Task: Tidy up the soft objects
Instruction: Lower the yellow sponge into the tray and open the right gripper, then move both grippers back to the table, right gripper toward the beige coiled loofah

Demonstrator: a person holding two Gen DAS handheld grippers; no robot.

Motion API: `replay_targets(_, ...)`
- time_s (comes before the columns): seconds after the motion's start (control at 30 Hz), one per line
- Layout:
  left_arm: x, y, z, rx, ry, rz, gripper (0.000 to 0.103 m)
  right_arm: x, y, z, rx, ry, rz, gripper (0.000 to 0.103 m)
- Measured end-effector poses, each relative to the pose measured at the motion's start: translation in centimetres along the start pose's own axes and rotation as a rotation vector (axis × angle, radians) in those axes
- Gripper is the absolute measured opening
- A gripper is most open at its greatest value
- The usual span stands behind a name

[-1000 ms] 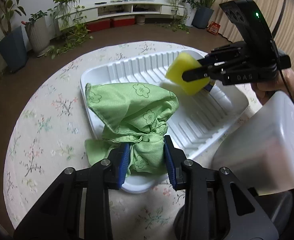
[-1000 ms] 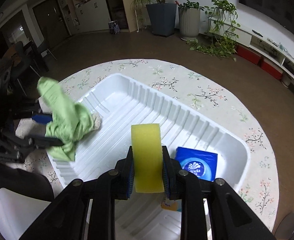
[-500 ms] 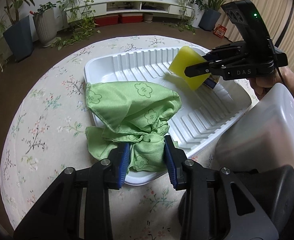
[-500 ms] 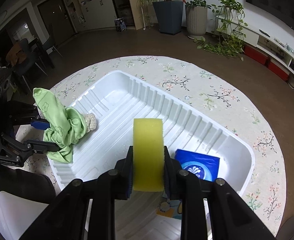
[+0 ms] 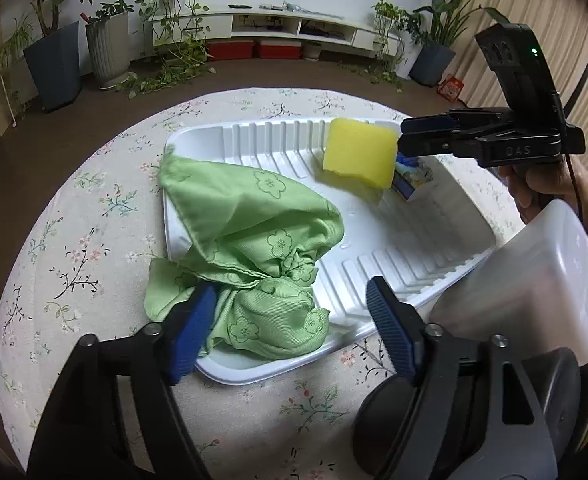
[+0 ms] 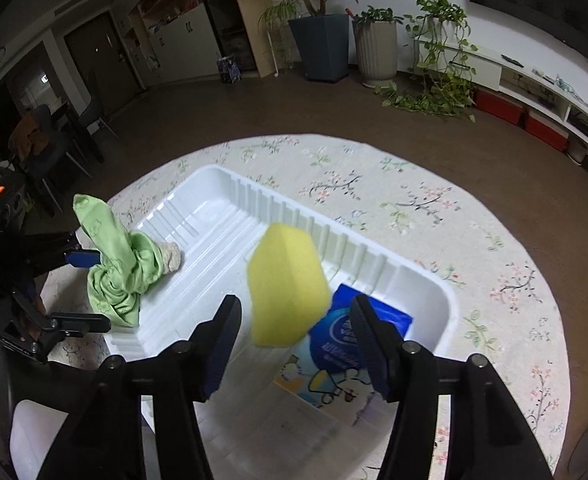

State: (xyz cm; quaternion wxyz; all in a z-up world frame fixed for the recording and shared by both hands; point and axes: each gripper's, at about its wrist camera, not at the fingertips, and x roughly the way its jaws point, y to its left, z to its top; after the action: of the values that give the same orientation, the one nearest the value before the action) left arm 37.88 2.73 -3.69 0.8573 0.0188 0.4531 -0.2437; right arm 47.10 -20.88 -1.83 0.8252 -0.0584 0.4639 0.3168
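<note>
the landmark here is the white ribbed tray on the round counter with its floral cloth. nearest the left wrist camera, the left gripper has its jaws spread wide and grips nothing; the green flower-print cloth lies bunched between them at the tray's near corner, partly draped over the rim onto the counter, brushing the left blue pad. a translucent plastic bin sits off the tray's near right side.

in the right wrist view, the right gripper also stands with its jaws wide apart, and the yellow sponge sits between and a little beyond them, touching neither pad. it looks tilted and slightly blurred, above the tray's right end; whether it is resting yet i cannot tell. just beside it in the tray lies a blue tissue pack, with a cartoon-printed packet nearer the camera. a small beige knitted item peeks out behind the cloth at the tray's left end.

judging from this, the step in hand is the release of both soft things into the tray. the next move likely calls for drawing both grippers straight back without snagging the cloth, then tucking its overhanging edge inside the rim.
</note>
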Motion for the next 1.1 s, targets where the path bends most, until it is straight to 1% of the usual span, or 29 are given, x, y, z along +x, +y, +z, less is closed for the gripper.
replay_targets(0.17, -0.9, -0.7, -0.5, -0.002, -0.036, -0.009, 0.101, -2.1, -0.3, -0.1, 0.023, -0.068, 0.010, 0.071)
replay_targets(0.2, -1.2, -0.6, -0.5, -0.006, -0.043, -0.009, 0.103, -2.7, -0.4, -0.2, 0.030, -0.083, 0.015, 0.073)
replay_targets(0.23, -1.6, -0.4, -0.5, -0.014, -0.044, -0.016, 0.103, -3.2, -0.6, -0.3, 0.038, -0.099, 0.019, 0.074)
replay_targets(0.33, -2.5, 0.2, -0.3, -0.049, -0.078, -0.033, 0.103, -5.1, -1.0, -0.7, 0.061, -0.138, 0.019, 0.079)
replay_targets(0.4, -2.9, 0.7, -0.2, -0.074, -0.098, -0.037, 0.103, -6.4, -1.5, -1.1, 0.080, -0.163, 0.010, 0.079)
replay_targets(0.53, -4.4, 2.0, -0.1, -0.121, -0.153, -0.001, 0.103, -8.9, -2.4, -1.8, 0.133, -0.211, -0.005, 0.080)
replay_targets(0.67, -6.9, 3.4, -0.7, -0.165, -0.218, 0.034, 0.103, -10.8, -2.9, -2.9, 0.165, -0.242, -0.029, 0.080)
replay_targets(0.77, -9.4, 3.7, -2.1, -0.167, -0.264, 0.065, 0.103, -12.7, -3.2, -3.9, 0.193, -0.277, -0.034, 0.081)
replay_targets(0.83, -11.8, 3.1, -3.7, -0.142, -0.309, 0.092, 0.103, -14.4, -3.2, -4.7, 0.213, -0.310, -0.023, 0.086)
replay_targets(0.9, -13.8, 2.4, -5.3, -0.113, -0.336, 0.120, 0.103, -16.2, -3.1, -5.5, 0.231, -0.341, -0.013, 0.089)
replay_targets(0.97, -15.7, 1.3, -7.3, -0.083, -0.353, 0.156, 0.103, -18.6, -2.5, -7.0, 0.249, -0.366, 0.004, 0.092)
replay_targets(1.03, -17.3, -0.1, -9.5, -0.068, -0.368, 0.182, 0.103, -20.7, -1.2, -8.7, 0.242, -0.391, 0.011, 0.102)
replay_targets(1.1, -18.3, -1.4, -11.6, -0.064, -0.357, 0.186, 0.103, -22.6, 0.5, -10.7, 0.222, -0.418, 0.009, 0.103)
